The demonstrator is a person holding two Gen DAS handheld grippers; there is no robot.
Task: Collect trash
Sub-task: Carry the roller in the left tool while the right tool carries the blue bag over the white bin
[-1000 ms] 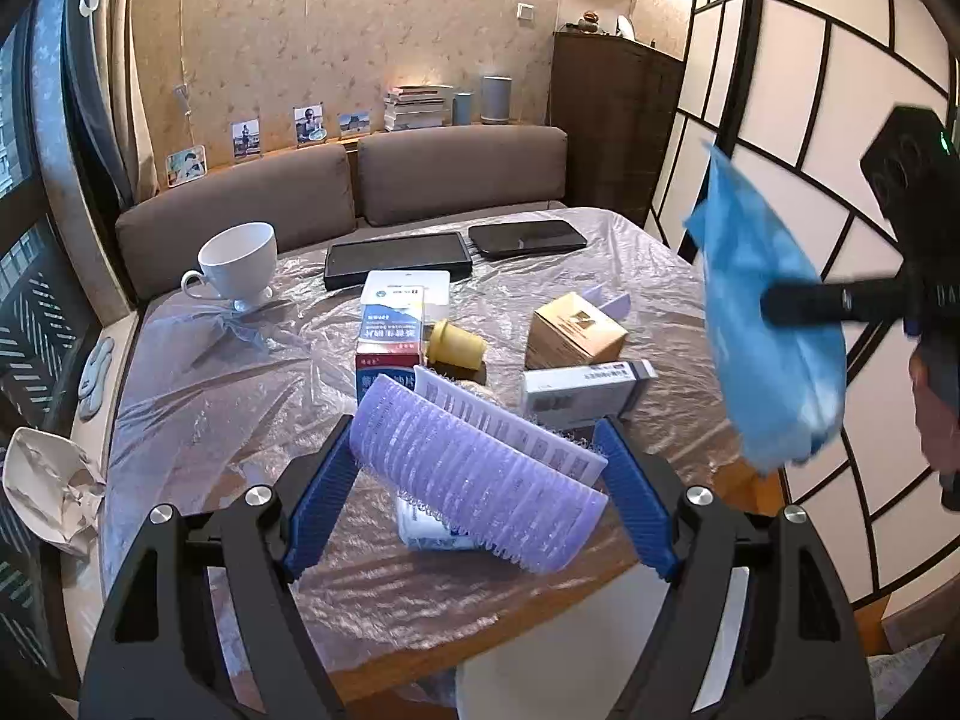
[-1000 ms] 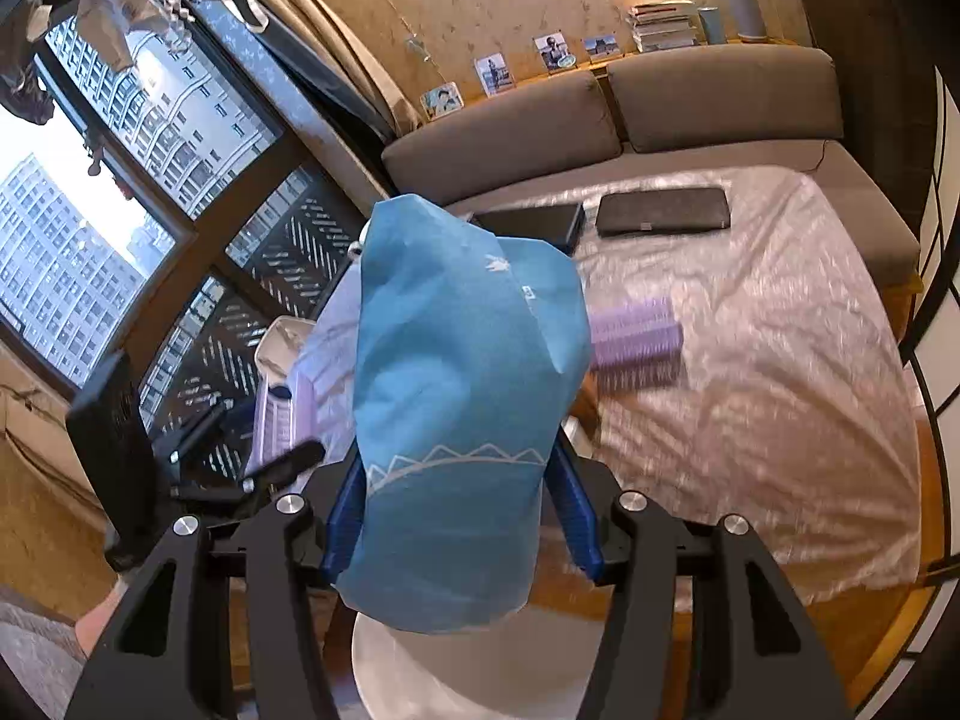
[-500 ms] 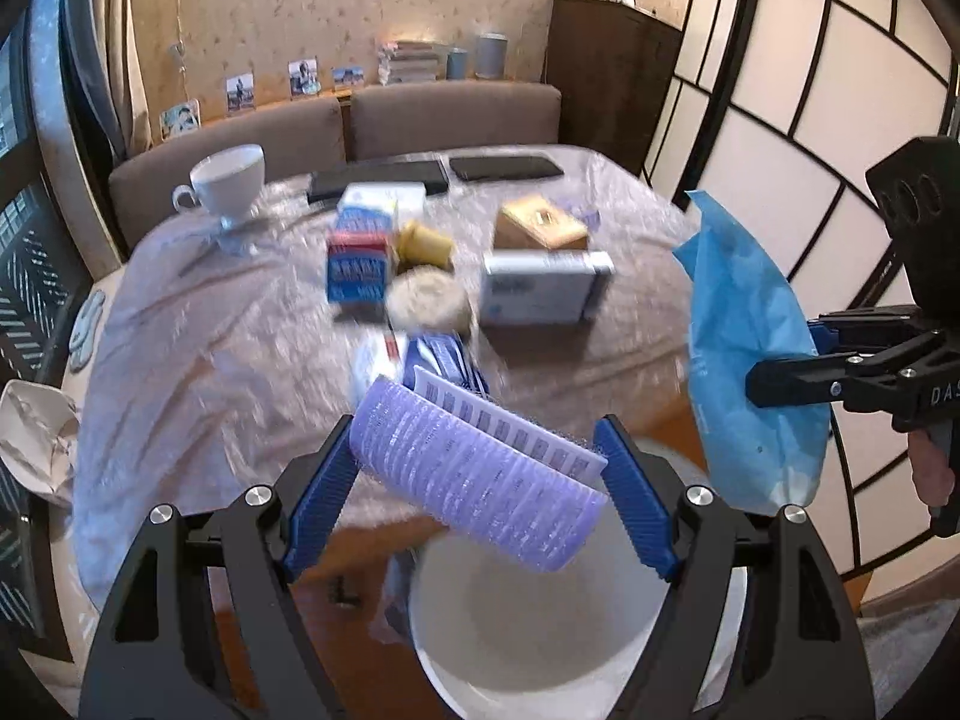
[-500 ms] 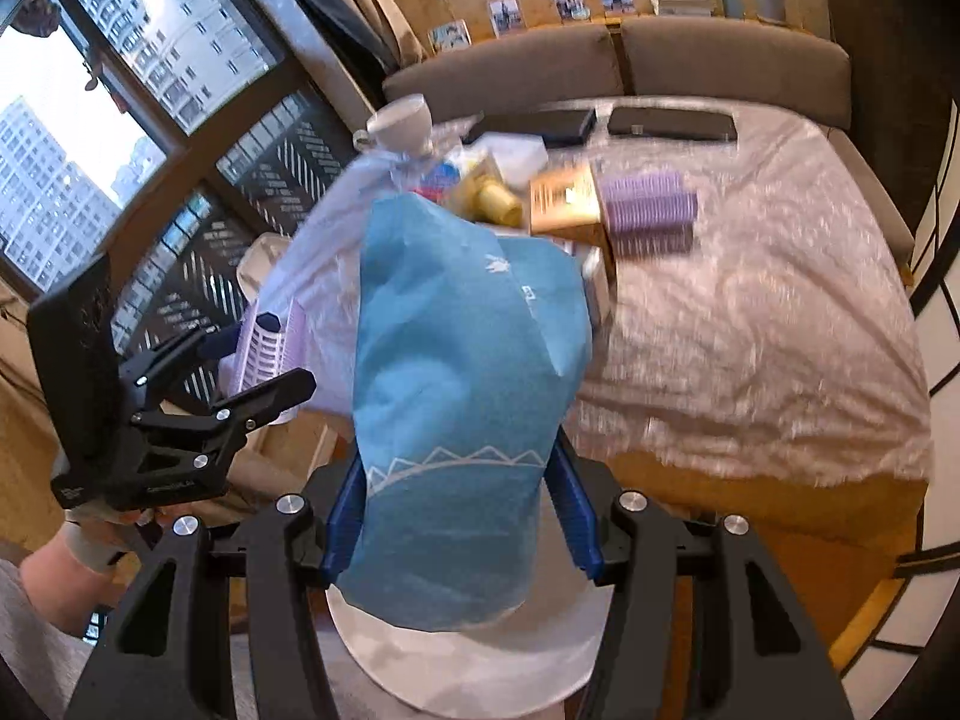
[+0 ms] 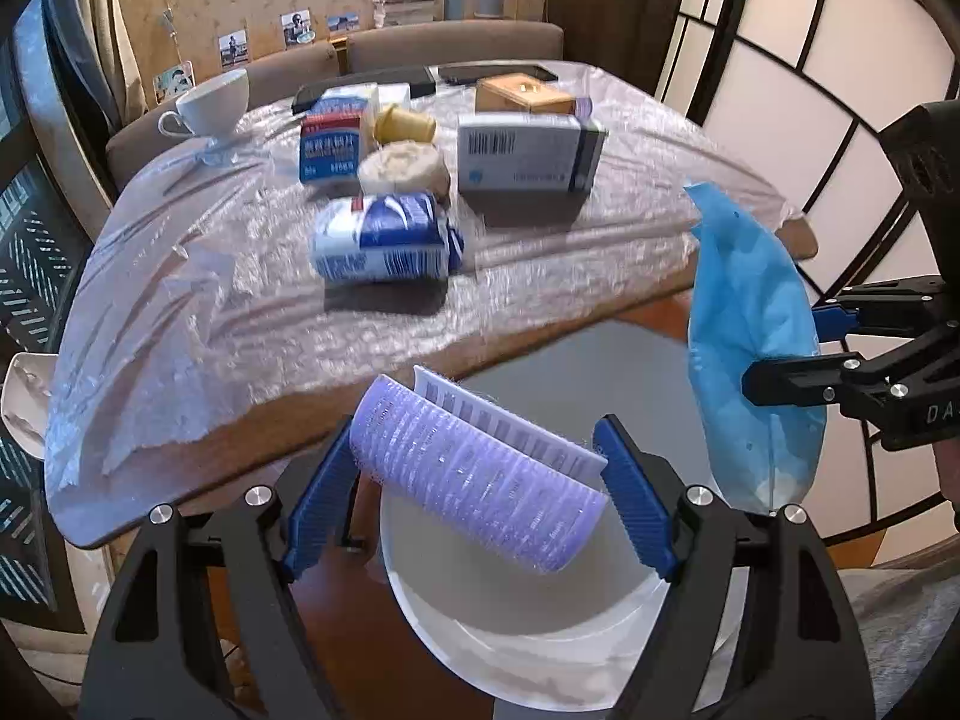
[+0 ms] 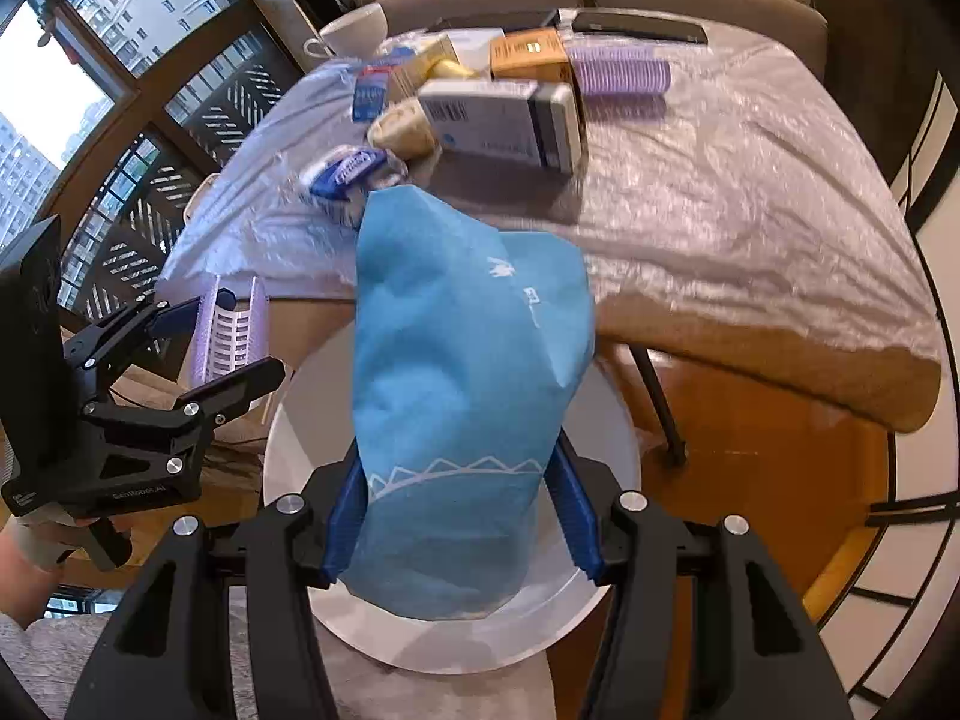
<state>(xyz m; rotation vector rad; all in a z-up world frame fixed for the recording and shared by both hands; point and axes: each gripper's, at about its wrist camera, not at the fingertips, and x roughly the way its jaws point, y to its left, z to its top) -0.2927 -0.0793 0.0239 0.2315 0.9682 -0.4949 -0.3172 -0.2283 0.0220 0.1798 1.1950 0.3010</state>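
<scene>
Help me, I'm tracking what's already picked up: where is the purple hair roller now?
The purple hair roller is clamped in the left tool, held off the table's near edge above the white bin, left of the blue bag.

Your left gripper (image 5: 480, 480) pointed steeply down, its blue pads (image 5: 315, 504) clamped on the two ends of a purple hair roller (image 5: 474, 480). Your right gripper (image 6: 459, 510) sat just to its right, tilted down as well, both jaws pressed against the sides of a blue pouch (image 6: 462, 396). Your left hand (image 6: 24, 546) wrapped the handle at the near left, though only its edge showed, probably in a pale glove or sleeve.
</scene>
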